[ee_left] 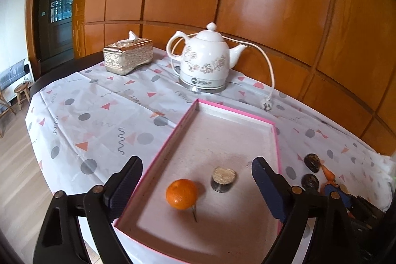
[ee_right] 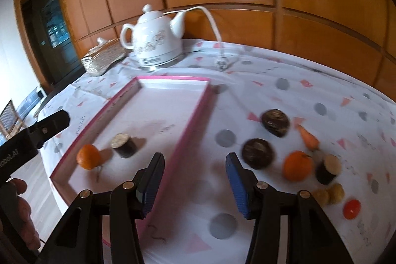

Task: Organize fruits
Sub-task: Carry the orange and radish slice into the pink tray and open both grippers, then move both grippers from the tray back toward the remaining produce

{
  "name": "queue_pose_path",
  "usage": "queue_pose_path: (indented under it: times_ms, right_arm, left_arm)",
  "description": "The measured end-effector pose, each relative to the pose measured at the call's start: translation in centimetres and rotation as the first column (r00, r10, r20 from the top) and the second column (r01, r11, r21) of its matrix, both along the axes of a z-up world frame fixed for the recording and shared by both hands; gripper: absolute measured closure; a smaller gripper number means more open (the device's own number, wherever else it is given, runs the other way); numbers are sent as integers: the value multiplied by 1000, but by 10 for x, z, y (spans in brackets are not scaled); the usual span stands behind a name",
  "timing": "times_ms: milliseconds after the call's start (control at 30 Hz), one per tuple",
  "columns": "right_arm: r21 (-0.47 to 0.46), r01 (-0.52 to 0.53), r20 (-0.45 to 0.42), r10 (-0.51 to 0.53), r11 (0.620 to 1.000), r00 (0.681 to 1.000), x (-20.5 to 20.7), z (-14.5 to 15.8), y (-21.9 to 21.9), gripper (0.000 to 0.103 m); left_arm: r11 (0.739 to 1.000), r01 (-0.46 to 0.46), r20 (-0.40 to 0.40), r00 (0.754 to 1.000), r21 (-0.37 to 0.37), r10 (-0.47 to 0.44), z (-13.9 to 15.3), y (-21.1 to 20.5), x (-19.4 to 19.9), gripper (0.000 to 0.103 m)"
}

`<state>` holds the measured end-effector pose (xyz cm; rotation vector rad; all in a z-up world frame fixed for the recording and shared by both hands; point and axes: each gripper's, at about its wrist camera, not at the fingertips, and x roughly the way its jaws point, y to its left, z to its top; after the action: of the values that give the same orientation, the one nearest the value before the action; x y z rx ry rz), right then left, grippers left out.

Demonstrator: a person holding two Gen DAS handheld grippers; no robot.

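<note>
Wood-panelled wall behind; table (ee_left: 99,115) under a white cloth printed with grey dots and pink triangles. White floral kettle (ee_left: 205,61) and silver tissue box (ee_left: 128,56) at the far edge.

Left wrist view: pink-rimmed tray (ee_left: 188,113) straight ahead. Left claw (ee_left: 196,184) spread wide, nothing pinched, fingers straddling the tray's near end. Inside the tray, between the fingers: an orange (ee_left: 182,193) and, just beside it, a dark stump-shaped piece with a pale cut top (ee_left: 224,178). Both resting on the tray floor, clear of the pads.

Right wrist view, somewhat blurred: right claw (ee_right: 195,180) partly spread, empty, above the tray's right rim and bare cloth. On the cloth to the right, outside the tray: two dark round fruits (ee_right: 257,152), a second orange (ee_right: 297,165), a small carrot (ee_right: 308,137), another pale-topped dark piece (ee_right: 328,168), small yellowish fruits (ee_right: 329,194), one small red fruit (ee_right: 351,208).
</note>
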<state>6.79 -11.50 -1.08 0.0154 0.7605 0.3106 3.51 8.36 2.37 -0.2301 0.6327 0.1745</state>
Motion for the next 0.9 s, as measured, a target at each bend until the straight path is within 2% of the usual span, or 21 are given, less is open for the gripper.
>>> queue_pose_path:
  times_ms: [633,900]
  right_arm:
    - [8,146,24,-146,989,989,-27,-7,-67,51]
    - [4,227,11,-227,974,974,-36,-17,-100,51]
  left_arm:
    - [988,145,-16,989,50,-144,1,-52,-7,8]
    - [972,229,-30,973,57,-228,-1,-75,-8,8]
